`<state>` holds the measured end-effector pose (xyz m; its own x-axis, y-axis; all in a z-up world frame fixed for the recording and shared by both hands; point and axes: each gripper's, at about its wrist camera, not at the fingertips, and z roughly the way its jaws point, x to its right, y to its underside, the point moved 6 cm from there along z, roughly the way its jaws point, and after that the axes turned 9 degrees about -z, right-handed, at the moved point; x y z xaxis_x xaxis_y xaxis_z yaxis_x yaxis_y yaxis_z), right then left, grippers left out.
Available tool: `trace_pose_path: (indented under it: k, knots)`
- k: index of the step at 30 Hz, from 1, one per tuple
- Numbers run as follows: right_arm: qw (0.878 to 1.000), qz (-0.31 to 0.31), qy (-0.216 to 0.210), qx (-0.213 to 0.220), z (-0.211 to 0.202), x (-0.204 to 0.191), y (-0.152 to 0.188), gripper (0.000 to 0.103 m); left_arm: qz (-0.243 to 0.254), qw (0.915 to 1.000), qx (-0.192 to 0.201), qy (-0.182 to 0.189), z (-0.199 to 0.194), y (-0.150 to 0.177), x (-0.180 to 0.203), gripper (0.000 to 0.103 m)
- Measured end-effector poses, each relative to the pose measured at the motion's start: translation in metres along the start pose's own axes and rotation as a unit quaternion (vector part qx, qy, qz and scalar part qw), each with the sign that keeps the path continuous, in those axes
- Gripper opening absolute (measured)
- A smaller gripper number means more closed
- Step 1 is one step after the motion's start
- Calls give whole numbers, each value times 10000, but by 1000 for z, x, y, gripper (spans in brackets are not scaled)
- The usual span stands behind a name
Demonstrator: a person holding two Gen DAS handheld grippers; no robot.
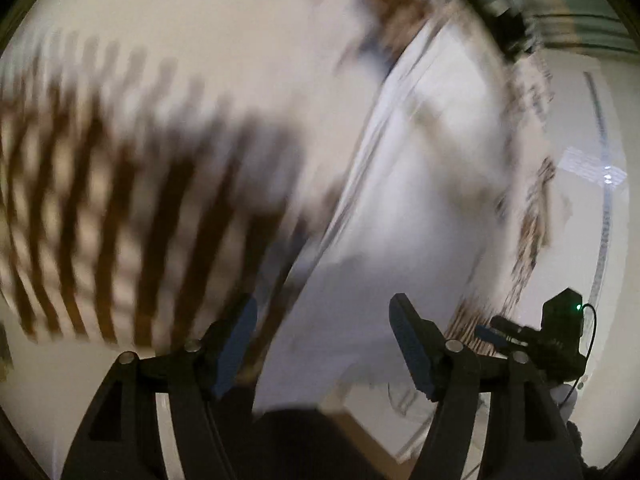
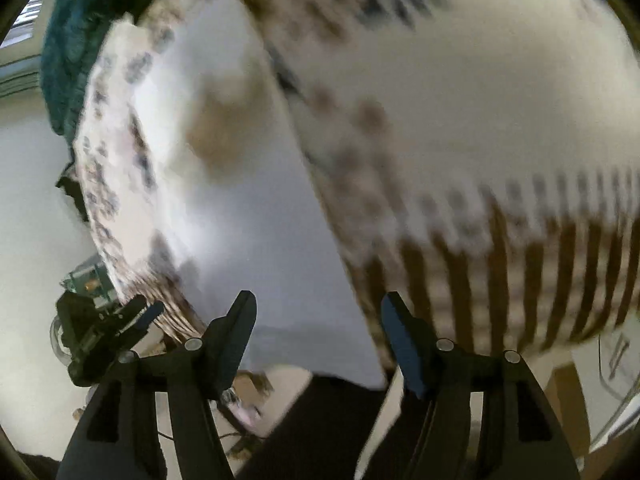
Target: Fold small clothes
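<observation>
Both views are heavily motion-blurred. A white garment (image 1: 420, 184) lies on a cream cloth with brown stripes (image 1: 120, 208) that covers the table. My left gripper (image 1: 324, 320) is open and empty just above the garment's near edge. In the right wrist view the same white garment (image 2: 248, 216) lies left of the striped cloth (image 2: 520, 272). My right gripper (image 2: 318, 316) is open and empty over the garment's near edge. Each gripper shows in the other's view, the right one (image 1: 520, 336) and the left one (image 2: 112, 324), both small and low.
The patterned cloth edge (image 2: 104, 184) hangs over the table's far side. A dark teal fabric (image 2: 68, 52) lies beyond it. A brown cardboard surface (image 1: 360, 432) and a dark area sit below the grippers. A clear container (image 2: 86, 276) stands by the table edge.
</observation>
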<state>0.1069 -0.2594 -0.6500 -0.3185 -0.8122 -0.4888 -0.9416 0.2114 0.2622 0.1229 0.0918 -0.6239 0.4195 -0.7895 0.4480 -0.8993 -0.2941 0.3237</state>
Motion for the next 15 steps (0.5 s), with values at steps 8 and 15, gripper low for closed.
trace_pose_path:
  k: [8, 15]
  knots:
    - [9979, 67, -462, -458, 76, 13, 41, 67, 541, 9972, -335, -386, 62, 43, -1, 63]
    - [9952, 346, -847, -356, 108, 3, 53, 7, 637, 9978, 39, -149, 39, 51, 18, 7]
